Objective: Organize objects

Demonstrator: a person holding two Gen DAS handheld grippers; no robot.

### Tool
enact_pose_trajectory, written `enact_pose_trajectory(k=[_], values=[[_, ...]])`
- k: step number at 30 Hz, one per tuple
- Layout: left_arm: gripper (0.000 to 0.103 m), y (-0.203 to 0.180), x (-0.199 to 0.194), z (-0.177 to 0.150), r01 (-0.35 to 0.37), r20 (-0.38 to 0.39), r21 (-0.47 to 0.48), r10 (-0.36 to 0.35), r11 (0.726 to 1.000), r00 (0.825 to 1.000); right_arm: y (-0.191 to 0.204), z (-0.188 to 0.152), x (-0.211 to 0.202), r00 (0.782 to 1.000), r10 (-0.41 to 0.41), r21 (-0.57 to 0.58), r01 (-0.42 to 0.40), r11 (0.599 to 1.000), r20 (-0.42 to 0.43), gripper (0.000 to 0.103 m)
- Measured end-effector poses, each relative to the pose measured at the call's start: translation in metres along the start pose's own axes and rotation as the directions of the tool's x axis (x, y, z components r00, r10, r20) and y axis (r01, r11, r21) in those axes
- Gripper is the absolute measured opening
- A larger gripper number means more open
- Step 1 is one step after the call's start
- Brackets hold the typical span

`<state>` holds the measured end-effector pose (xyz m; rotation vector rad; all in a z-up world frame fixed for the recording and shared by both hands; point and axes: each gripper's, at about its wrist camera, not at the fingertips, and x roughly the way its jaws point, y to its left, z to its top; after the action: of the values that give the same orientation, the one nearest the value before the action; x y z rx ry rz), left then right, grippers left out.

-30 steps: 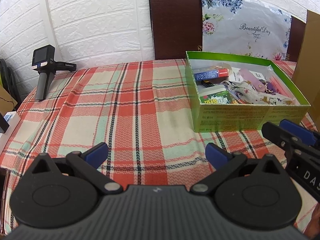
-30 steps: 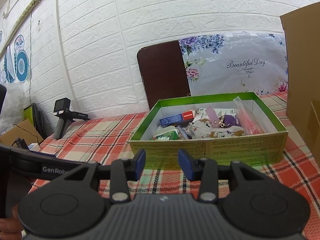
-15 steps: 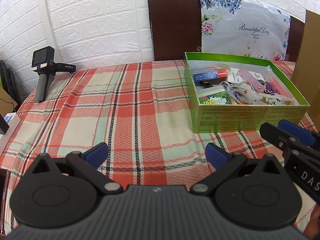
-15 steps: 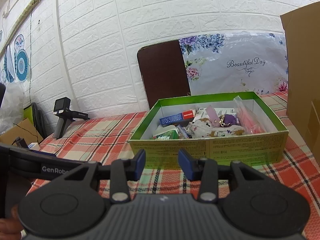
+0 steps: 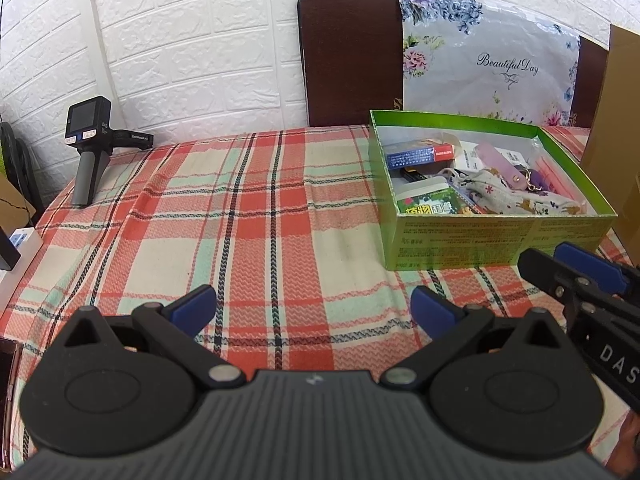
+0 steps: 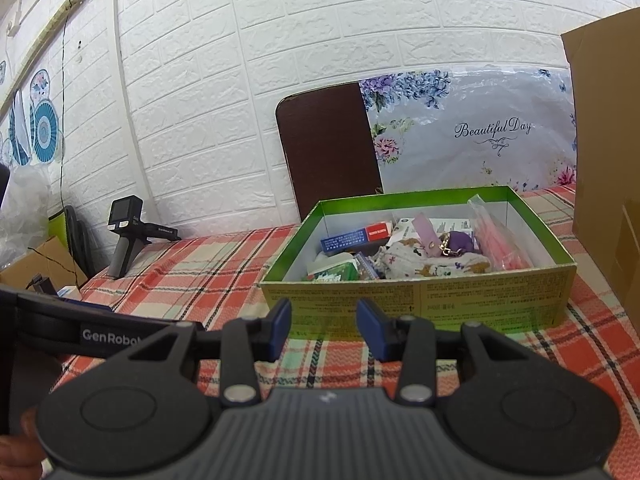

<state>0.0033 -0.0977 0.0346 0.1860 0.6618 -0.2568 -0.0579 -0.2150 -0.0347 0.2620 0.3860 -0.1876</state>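
An open green box (image 5: 480, 236) stands on the plaid cloth (image 5: 260, 220) at the right. In it lie a blue and red carton (image 5: 420, 156), a green packet (image 5: 428, 204), a floral pouch (image 5: 500, 196), a purple tag (image 5: 500, 164) and a pink bag (image 6: 496, 240). My left gripper (image 5: 314, 304) hovers over bare cloth, left of the box and nearer than it, wide open and empty. My right gripper (image 6: 324, 320) points at the green box's front wall (image 6: 420, 300), a little short of it. Its jaws stand partly apart with nothing between them. The right gripper's fingers (image 5: 576, 272) show in the left wrist view.
A grey handheld device with a screen (image 5: 90, 136) stands at the cloth's back left corner. A brown board (image 5: 352, 56) and a floral plastic bag (image 5: 492, 64) lean on the white brick wall. A cardboard box (image 6: 604, 160) rises right of the green box. A small white box (image 5: 20, 240) sits at the left edge.
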Motion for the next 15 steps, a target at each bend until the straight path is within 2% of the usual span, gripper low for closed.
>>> enact_pose_trajectory(k=[15], values=[[0.103,-0.0004,-0.0054,-0.0002,0.004,0.016,0.002,-0.004,1.0,1.0,0.0003,0.0007,-0.0042,1.0,-0.002,-0.003,0.002,1.0,0.006,0.038]])
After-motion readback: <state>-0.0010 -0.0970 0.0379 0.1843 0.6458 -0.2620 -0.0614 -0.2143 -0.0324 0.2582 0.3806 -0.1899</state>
